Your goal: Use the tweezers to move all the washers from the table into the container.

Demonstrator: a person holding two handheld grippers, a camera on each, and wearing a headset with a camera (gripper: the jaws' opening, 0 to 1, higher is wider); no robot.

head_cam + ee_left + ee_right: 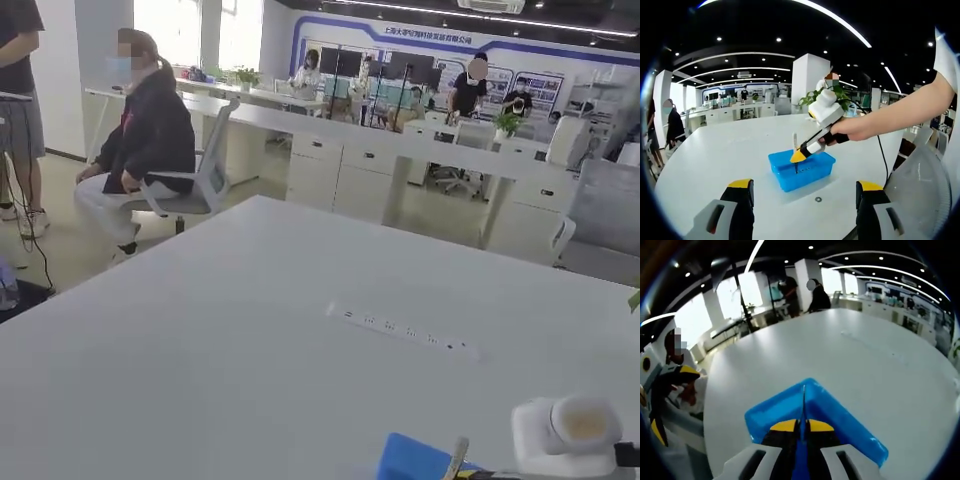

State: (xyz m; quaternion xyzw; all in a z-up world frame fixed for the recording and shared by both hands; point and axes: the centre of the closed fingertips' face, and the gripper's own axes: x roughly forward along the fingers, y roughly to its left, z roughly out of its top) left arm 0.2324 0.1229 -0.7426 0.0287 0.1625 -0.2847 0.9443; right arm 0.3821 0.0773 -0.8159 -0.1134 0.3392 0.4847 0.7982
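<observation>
My right gripper [799,156] is clamped on the tweezers [795,142], tips down over the blue container [815,179]; the one washer [818,199] I see lies on the table [715,160] just outside the container's wall, on the side facing my left gripper [804,186], which is spread wide and empty.

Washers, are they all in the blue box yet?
Not yet. Dark specks inside the blue container may be washers already moved. The right gripper holds the tweezers over it; whether they carry one is too small to tell. One washer lies on the table, left to move.
</observation>
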